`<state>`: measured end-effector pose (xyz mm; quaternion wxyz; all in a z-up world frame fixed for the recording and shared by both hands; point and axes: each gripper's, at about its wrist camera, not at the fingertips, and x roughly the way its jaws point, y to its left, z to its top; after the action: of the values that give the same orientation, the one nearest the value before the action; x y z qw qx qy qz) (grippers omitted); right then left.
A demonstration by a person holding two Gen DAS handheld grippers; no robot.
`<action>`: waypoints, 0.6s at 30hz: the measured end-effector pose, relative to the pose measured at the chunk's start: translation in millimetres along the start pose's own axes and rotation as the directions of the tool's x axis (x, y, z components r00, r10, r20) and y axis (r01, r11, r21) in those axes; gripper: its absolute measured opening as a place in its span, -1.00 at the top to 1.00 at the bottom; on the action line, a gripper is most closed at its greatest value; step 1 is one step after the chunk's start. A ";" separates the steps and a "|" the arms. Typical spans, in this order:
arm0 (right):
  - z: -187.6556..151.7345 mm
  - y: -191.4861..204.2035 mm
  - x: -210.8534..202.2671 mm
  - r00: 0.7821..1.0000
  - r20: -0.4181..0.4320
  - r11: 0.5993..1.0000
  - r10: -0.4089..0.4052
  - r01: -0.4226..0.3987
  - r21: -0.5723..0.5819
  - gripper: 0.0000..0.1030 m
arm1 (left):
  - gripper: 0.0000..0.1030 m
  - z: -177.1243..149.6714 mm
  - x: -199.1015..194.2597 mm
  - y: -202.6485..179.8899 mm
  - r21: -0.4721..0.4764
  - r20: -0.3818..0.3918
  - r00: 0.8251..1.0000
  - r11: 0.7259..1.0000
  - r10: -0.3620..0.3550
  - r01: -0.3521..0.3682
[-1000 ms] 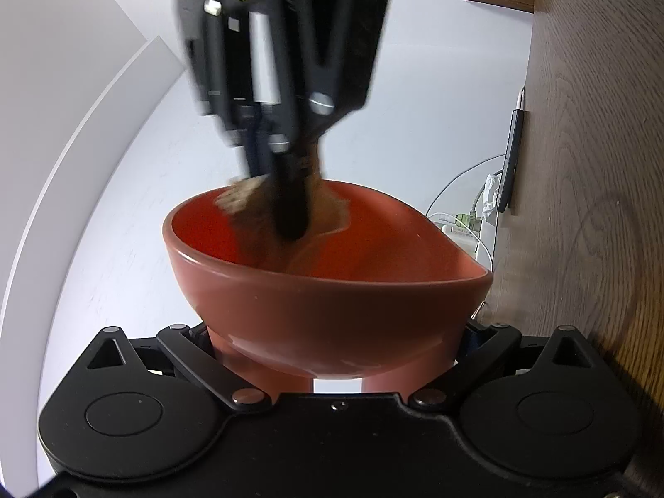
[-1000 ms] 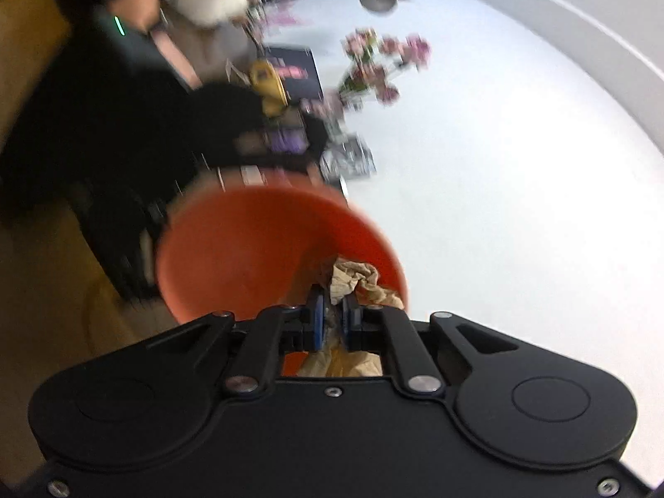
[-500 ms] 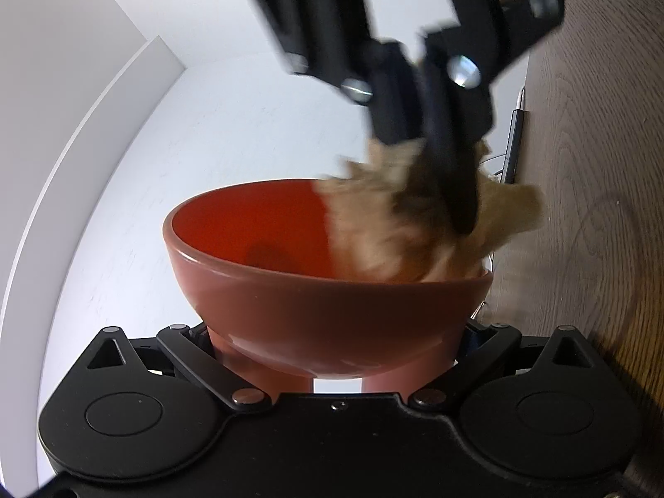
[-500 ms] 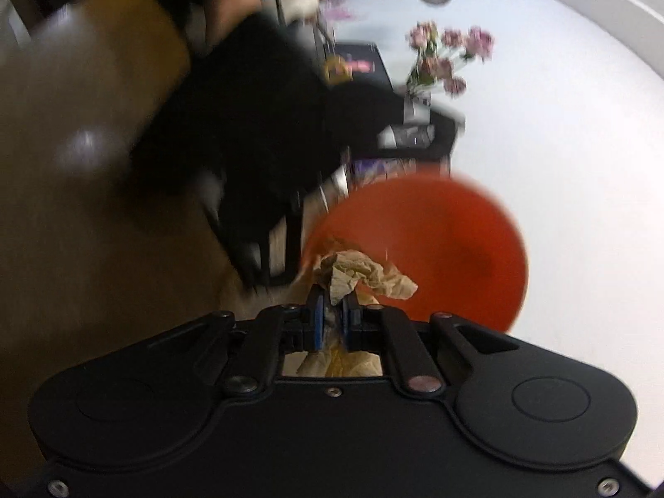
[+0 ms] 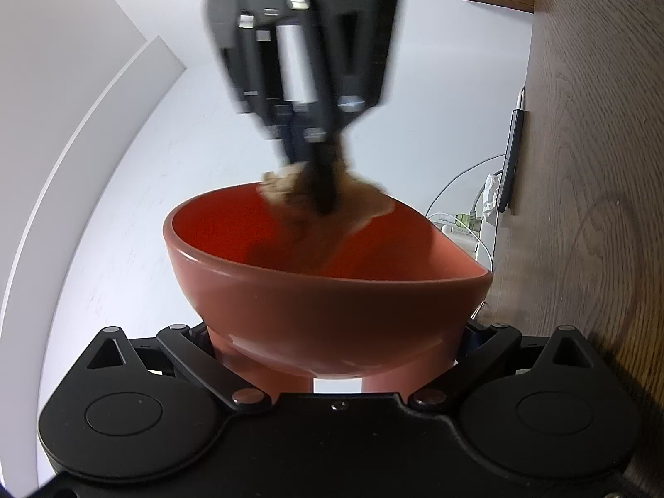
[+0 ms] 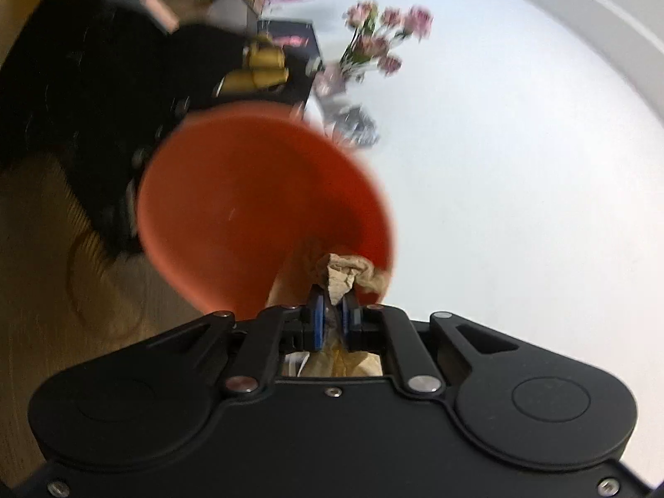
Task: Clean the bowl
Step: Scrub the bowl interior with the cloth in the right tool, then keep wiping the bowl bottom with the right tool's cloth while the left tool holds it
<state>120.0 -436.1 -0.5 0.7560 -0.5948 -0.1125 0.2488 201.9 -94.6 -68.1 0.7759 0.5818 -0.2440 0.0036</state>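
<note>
Bowl (image 5: 332, 303), red and round, sits in our left gripper (image 5: 336, 348), whose two jaws squeeze its foot from both sides and hold it up off the wooden table (image 5: 589, 166). Our right gripper (image 6: 332, 319) has its jaws shut tight on a crumpled brown paper wad (image 6: 344, 274), and the wad is pressed inside the bowl near its rim.

From the left camera we see the bowl from the side and below. We also see the right gripper (image 5: 319, 191) coming down into it from above, all blurry, and a dark phone (image 5: 512, 157) with cables at the table edge.

From the right camera we look straight into the bowl (image 6: 249, 207). Only here do we see pink flowers (image 6: 382, 37) and some yellow cups (image 6: 261, 66) far behind it. The left gripper is a dark blur there.
</note>
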 end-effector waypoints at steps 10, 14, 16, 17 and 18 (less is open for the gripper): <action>26.8 33.8 -22.0 0.981 0.053 0.983 0.185 -0.184 -0.017 0.83 | -0.90 1.0 0.7 -0.6 0.000 0.000 1.000 1.000 0.000 0.000; 42.1 13.8 -25.4 0.987 0.117 0.994 0.108 -0.107 -0.014 0.83 | -0.90 1.3 0.9 -0.9 0.000 0.000 1.000 1.000 0.000 0.000; 41.9 0.2 -17.6 0.992 0.115 0.999 0.048 -0.048 -0.003 0.83 | -0.90 1.5 1.0 -0.9 0.000 0.000 1.000 1.000 0.000 0.000; 41.5 -5.5 -11.6 0.994 0.105 1.000 0.026 -0.027 0.000 0.83 | -0.90 1.5 1.1 -1.0 0.000 0.000 1.000 1.000 0.000 0.000; 41.2 -9.8 -4.8 0.996 0.090 1.000 0.015 -0.015 0.002 0.83 | -0.90 1.8 1.0 -0.9 0.000 0.000 1.000 1.000 0.000 0.000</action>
<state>99.1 -405.5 20.5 0.7490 -0.5830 -0.1418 0.2811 202.4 -96.8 -68.2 0.7759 0.5818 -0.2439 0.0036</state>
